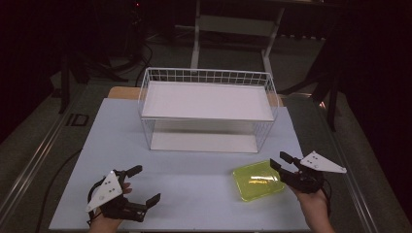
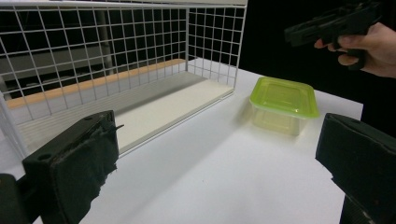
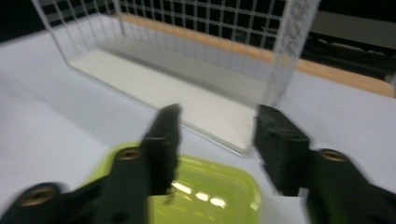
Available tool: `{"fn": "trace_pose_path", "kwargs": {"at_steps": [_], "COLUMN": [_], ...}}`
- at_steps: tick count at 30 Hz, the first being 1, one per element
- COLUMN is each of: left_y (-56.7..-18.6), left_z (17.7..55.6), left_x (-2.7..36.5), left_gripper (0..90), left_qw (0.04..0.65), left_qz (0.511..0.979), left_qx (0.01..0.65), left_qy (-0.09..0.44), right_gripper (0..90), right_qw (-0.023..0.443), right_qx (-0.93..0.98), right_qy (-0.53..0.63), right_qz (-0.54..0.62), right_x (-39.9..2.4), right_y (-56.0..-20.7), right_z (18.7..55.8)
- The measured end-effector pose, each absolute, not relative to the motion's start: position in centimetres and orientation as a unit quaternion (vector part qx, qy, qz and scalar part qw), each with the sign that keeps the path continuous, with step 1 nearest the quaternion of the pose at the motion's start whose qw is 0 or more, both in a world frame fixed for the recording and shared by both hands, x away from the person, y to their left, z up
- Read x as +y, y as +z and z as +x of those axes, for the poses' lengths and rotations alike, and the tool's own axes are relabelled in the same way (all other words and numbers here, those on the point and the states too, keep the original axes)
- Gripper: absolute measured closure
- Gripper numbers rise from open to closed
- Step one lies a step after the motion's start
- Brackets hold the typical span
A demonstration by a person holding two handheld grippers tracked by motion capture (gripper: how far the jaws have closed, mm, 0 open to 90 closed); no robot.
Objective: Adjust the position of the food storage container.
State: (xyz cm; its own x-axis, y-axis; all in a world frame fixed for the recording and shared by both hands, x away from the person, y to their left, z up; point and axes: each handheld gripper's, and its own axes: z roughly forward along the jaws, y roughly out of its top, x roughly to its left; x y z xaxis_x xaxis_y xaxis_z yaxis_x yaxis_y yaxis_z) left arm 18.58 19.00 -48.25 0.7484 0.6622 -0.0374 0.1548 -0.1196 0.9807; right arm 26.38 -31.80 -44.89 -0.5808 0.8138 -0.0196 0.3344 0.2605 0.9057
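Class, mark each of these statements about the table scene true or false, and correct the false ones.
1. The green box sits on the table in front of the wire shelf. True.
2. The green box lies on the shelf's upper board. False: it is on the table, outside the shelf.
3. The left gripper has open jaws with nothing between them. True.
4. The right gripper is clamped on the shelf's wire. False: it is over the box's edge, its jaws open, gripping nothing.
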Motion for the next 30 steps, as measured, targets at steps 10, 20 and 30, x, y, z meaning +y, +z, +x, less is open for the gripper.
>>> {"fn": "trace_pose_path", "kwargs": {"at_steps": [10,20,30], "left_y": [-48.2,-48.2,-48.2], "left_z": [18.6,18.6,18.6], "left_x": [19.1,19.0,19.0], "left_gripper": [0.1,0.1,0.2], "left_qw": [0.602,0.602,0.602], "left_qz": [0.716,0.717,0.719], "left_qx": [0.286,0.285,0.28], "left_qy": [0.206,0.204,0.205], "right_gripper": [72.5,89.8,89.9], "right_qw": [0.268,0.261,0.212], "right_qx": [0.758,0.771,0.784], "right_qy": [0.421,0.376,0.357], "right_qz": [0.421,0.444,0.462], "right_x": [-33.8,-35.5,-36.6], "right_y": [-47.0,-49.1,-51.9], "right_z": [27.7,27.9,27.4]}}
